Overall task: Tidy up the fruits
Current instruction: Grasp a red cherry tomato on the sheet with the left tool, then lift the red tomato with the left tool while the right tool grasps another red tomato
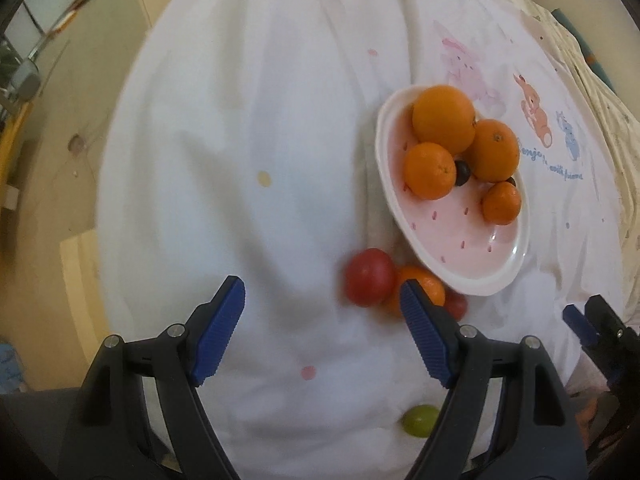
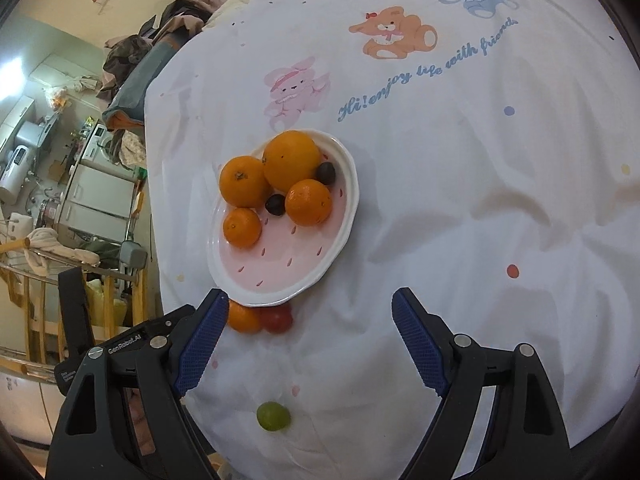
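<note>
A pink plate [image 1: 460, 236] [image 2: 276, 270] with a white rim lies on the white cloth and holds several oranges [image 1: 443, 118] [image 2: 291, 160] and two dark grapes [image 2: 325, 172]. Just off its near rim lie a red tomato [image 1: 370, 277] [image 2: 277, 319], a loose orange [image 1: 426, 282] [image 2: 244, 319] and a smaller red fruit [image 1: 457, 305]. A green grape [image 1: 418, 421] [image 2: 273, 416] lies alone, closer in. My left gripper [image 1: 322, 292] is open and empty, its right finger partly covering the loose orange. My right gripper [image 2: 310, 296] is open and empty above the cloth, the green grape below its jaws.
The white cloth [image 2: 460, 168], printed with cartoon animals and lettering, covers a soft wrinkled surface. Its edge drops off on the left in both views. Beyond that edge are a tiled floor [image 1: 48, 248], a wooden rack [image 2: 36, 300], cabinets and piled clothes [image 2: 132, 52].
</note>
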The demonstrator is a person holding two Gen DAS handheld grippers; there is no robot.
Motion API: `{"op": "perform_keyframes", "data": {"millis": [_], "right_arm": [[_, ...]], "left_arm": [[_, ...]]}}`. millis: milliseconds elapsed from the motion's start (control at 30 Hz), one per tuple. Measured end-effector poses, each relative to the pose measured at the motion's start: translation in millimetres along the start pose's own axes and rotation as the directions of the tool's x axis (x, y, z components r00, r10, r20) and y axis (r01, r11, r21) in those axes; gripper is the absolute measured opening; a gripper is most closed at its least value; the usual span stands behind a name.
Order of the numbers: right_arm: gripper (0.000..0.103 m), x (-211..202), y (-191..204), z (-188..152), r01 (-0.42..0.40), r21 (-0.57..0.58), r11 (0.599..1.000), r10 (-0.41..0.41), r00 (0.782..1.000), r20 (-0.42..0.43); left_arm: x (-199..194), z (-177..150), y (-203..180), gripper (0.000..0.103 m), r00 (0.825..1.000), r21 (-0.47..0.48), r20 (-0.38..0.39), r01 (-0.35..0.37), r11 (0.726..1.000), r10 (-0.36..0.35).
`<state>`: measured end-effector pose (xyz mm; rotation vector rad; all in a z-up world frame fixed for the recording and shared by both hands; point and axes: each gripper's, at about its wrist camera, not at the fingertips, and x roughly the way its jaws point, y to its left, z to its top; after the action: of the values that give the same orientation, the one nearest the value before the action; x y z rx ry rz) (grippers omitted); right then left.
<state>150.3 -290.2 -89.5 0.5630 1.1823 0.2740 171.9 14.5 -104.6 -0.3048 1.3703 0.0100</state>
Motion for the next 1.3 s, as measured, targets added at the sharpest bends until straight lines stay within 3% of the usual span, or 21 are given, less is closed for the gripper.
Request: {"op": "perform_keyframes", "data": {"millis": [67,233,467,533,900,1167,1300], "right_arm": [[0.086,2,0,1,-0.001,0.0,1.0,0.001,1.0,-0.005],[0.086,4,2,2,-0.011,-0.012,1.0,0.011,1.0,-0.016],[0.086,4,1,5,-0.024,-0.001,1.0,0.024,1.0,-0.02],[0.086,5,1,6,-0.024,0.001,1.0,0.024,0.999,-0.023],[0.086,12,7,5,-0.008,-0.03,1.0,0.007,0.999,-0.042],[0.086,17,-1,2,0.044,-0.021,0.999,-0.045,0.998,-0.045],[0.086,27,6,-5,0.109,-0.1,0.989,-0.115,0.991,-0.061]], "left_arm": [[7,2,-5,0.064,0.999,-0.002,-0.019,0.044,0.999,-0.044],[19,7,-9,0.041,0.996,-0.031,-0.045,0.075,0.997,-0.076],[32,12,-12,0.039,0.994,-0.063,-0.069,0.085,0.994,-0.089],[34,12,-11,0.028,0.993,-0.063,-0.078,0.082,0.995,-0.086],[25,8,-14,0.027,0.994,-0.024,-0.07,0.081,0.996,-0.083],[-10,-2,-16,0.027,0.997,0.017,0.009,0.078,0.997,-0.078],[-25,-1,-15,0.027,0.996,0.019,0.053,0.076,0.997,-0.077]]}}
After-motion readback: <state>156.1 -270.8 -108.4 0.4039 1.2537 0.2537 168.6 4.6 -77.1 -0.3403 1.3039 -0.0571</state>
